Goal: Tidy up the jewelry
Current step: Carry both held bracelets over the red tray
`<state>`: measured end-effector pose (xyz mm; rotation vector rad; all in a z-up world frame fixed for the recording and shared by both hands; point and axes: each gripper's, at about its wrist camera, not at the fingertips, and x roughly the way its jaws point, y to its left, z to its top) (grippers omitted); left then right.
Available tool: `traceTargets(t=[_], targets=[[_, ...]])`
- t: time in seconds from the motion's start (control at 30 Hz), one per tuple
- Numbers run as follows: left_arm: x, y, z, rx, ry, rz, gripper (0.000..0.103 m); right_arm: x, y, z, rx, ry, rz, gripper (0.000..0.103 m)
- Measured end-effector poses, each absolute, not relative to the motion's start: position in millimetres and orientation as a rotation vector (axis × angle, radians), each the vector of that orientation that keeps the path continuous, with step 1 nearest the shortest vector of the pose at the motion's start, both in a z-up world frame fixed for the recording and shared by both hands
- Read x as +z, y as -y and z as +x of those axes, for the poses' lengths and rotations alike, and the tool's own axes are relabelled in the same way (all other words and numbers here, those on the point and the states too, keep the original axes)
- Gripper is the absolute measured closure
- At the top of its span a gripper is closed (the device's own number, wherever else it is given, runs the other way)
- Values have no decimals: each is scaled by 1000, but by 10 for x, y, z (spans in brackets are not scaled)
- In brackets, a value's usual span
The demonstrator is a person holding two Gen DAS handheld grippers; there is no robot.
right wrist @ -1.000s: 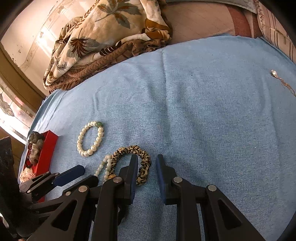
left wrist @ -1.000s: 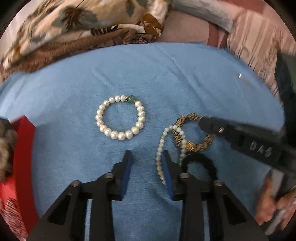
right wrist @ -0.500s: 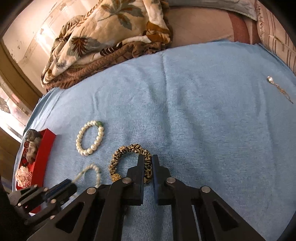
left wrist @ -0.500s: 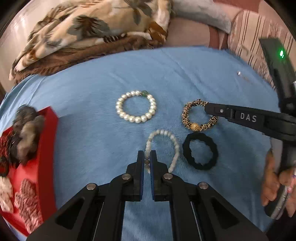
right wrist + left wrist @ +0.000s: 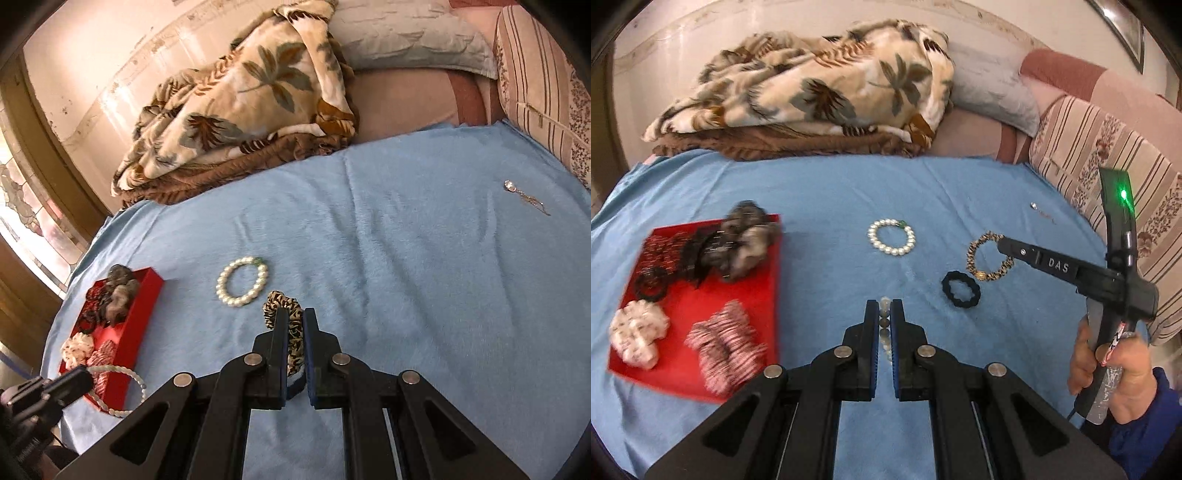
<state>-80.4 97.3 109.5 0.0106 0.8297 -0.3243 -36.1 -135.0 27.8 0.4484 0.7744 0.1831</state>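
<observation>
Partway: red tray near the blanket's left edge holds several scrunchies; left gripper clamps a bead strand, right gripper clamps the leopard scrunchie; pearl bracelet, black scrunchie, pendant remain mid-blanket.

The red tray and the fluffy hair ties in it look smeared in the left wrist view, so their patterns are hard to make out. The pearl string is mostly hidden between the left gripper fingers, and only a few beads show. Near the far right edge of the blue blanket, the little silver chain is too small to tell what it is.
</observation>
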Motion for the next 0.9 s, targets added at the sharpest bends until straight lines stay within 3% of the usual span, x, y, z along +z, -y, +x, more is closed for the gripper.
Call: traceTargets(t=[0.4, 0.9], targets=[[1374, -1968, -1026, -185, -759, -64, 97, 409, 922, -1110, 224, -784, 441, 94], [1252, -2704, -661, -96, -743, -127, 97, 653, 130, -1170, 289, -834, 294, 94]])
